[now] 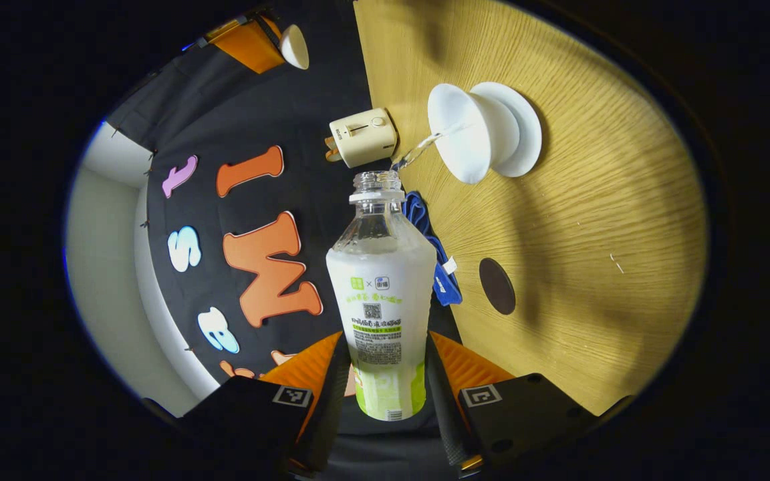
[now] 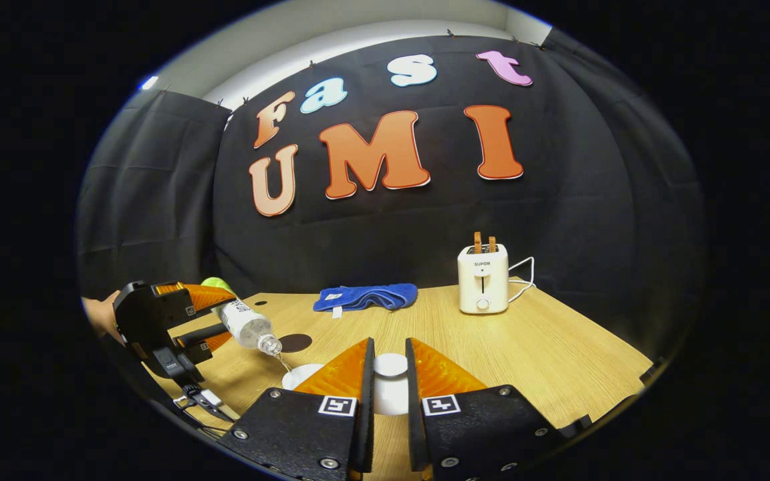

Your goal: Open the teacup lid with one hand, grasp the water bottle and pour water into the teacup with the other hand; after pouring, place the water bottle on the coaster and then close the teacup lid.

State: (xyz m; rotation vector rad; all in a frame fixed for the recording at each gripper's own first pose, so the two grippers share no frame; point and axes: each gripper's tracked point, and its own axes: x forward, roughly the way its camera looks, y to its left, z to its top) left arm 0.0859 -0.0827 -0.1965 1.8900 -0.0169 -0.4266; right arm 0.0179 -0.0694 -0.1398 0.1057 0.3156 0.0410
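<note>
My left gripper [image 1: 385, 341] is shut on a clear water bottle [image 1: 381, 280] with a white and green label, tilted mouth-first toward the white teacup [image 1: 462, 133]. A thin stream of water runs from the mouth into the cup, which stands on its saucer [image 1: 522, 127]. The dark round coaster [image 1: 496, 286] lies bare on the table beside the bottle. In the right gripper view, my right gripper [image 2: 388, 344] is shut on the white teacup lid [image 2: 390, 366], held above the table. To its left are the left gripper [image 2: 171, 314], the bottle [image 2: 244, 324], the teacup [image 2: 299, 375] and the coaster [image 2: 295, 343].
A blue folded cloth [image 2: 365, 297] lies at the back of the wooden table [image 2: 559, 347]. A cream toaster [image 2: 483, 277] with its cord stands at the back right. A hand [image 2: 94, 314] holds the left gripper.
</note>
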